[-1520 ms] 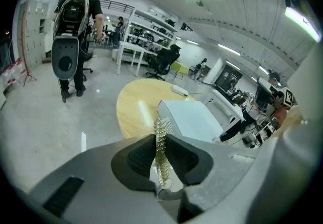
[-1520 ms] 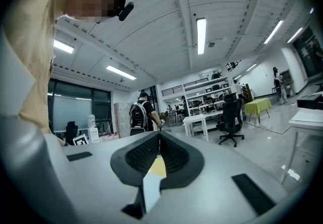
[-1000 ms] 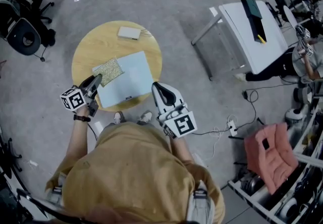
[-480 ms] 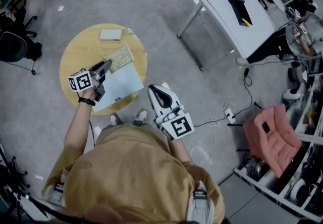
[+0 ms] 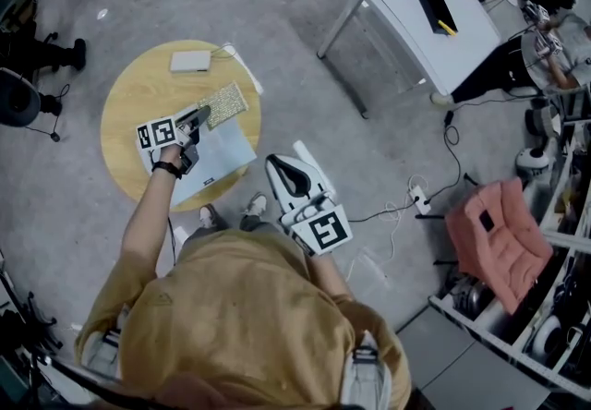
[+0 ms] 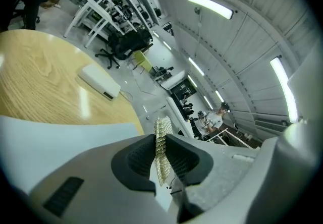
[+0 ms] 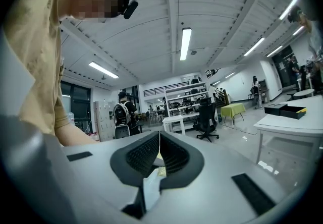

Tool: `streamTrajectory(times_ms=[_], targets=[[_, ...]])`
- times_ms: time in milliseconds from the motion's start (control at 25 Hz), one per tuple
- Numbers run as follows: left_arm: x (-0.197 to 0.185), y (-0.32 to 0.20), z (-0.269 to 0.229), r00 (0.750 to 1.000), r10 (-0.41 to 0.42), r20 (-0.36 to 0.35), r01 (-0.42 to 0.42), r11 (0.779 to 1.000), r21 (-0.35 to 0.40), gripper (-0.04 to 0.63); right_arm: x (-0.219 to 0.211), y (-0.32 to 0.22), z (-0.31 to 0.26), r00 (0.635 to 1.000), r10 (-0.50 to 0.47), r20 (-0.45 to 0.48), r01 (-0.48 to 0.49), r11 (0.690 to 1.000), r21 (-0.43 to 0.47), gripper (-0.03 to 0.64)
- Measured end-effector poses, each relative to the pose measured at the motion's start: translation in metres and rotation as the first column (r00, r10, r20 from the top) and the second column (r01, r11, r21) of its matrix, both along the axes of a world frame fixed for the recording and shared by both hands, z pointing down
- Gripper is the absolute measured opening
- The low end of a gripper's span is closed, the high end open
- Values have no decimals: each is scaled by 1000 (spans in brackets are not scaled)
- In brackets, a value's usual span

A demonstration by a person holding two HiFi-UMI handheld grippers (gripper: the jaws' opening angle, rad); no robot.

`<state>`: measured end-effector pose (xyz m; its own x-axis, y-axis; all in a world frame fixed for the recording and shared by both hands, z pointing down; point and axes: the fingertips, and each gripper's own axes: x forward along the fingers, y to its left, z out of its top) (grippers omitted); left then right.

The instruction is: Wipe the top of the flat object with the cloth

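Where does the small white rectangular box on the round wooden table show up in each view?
Head view: the small white rectangular box, upper left, near the far edge of the round wooden table.
Left gripper view: left of centre, on the tabletop beyond the jaws.
Right gripper view: not in it.
Shared landmark: the table, in head and left gripper views.

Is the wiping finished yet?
Not yet. Done: the left gripper is shut on the sparkly cloth, at the far edge of the pale blue board. The right gripper is shut on nothing, beside the round table. Left: rubbing the cloth across the board's top.
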<state>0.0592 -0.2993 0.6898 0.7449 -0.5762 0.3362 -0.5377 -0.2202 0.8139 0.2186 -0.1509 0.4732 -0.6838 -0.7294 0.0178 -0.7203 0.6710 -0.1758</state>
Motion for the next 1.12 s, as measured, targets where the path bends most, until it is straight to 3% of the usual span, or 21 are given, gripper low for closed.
streamTrajectory(times_ms=[200, 400, 680, 1120], targets=[[-5, -9, 41, 998, 9, 66, -3, 996, -94, 61, 4, -6, 2, 1000, 5, -11, -5, 1000, 1, 2], [-12, -13, 60, 997, 0, 83, 15, 985, -172, 61, -1, -11, 2, 1000, -8, -29, 8, 1000, 8, 2], [-18, -7, 67, 985, 63, 161, -25, 974, -225, 61, -11, -23, -1, 999, -32, -11, 32, 999, 22, 2], [-75, 17, 71, 986, -16, 164, 56, 968, -243, 61, -51, -35, -4, 992, -122, -1, 122, 992, 30, 2]])
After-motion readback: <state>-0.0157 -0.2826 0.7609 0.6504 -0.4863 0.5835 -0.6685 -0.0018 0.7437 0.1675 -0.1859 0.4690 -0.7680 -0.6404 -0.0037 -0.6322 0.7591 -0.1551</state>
